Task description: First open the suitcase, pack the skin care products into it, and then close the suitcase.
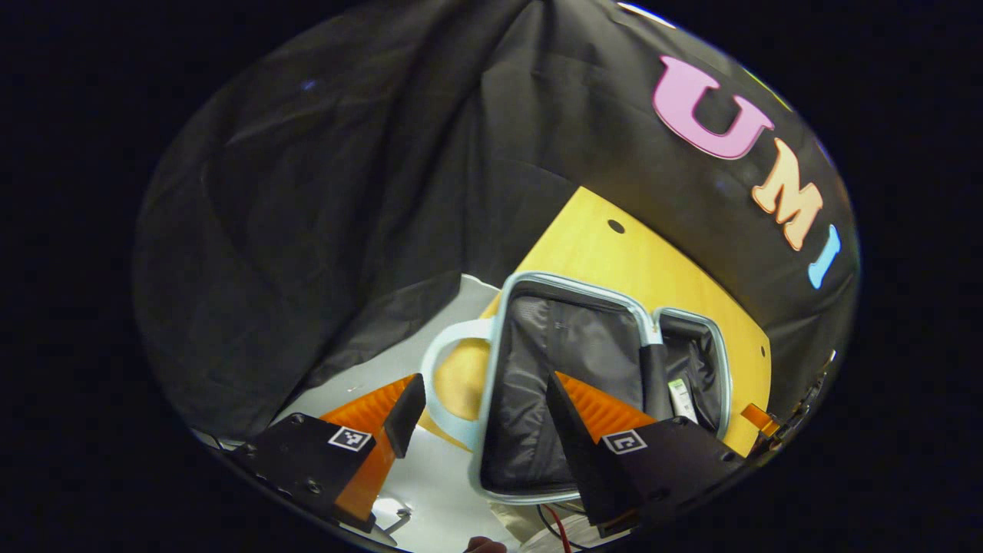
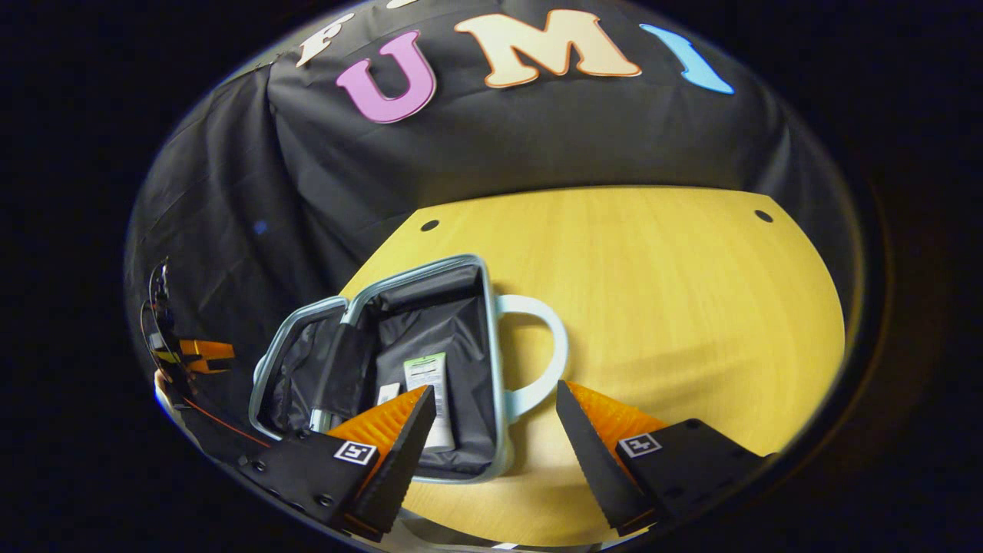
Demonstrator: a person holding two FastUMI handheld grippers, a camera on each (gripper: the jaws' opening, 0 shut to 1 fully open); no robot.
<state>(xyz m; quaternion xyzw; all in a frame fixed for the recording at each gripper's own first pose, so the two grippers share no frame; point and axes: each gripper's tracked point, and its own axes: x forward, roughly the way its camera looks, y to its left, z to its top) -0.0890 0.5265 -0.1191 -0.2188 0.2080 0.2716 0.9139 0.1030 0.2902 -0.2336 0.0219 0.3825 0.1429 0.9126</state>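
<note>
The suitcase (image 2: pixel 399 361) lay open on the wooden surface (image 2: pixel 676 307), lower left of the right gripper view, a tube (image 2: pixel 428 384) inside. Both the right tool (image 2: pixel 491 430) and left tool (image 1: pixel 484 415) were released, grasping nothing.

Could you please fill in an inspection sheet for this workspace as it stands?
Surface: yellow wooden table, holes near its far corners.
Job's things: suitcase lies open, pale handle toward the table's middle; white tube and a second product lie in its dark lining.
Clutter: nothing seen.
Grippers: left tongs open over the suitcase; right tongs open beside the handle; neither holds anything.
Cables: red wire by the left gripper.
Surroundings: black cloth wall.
</note>
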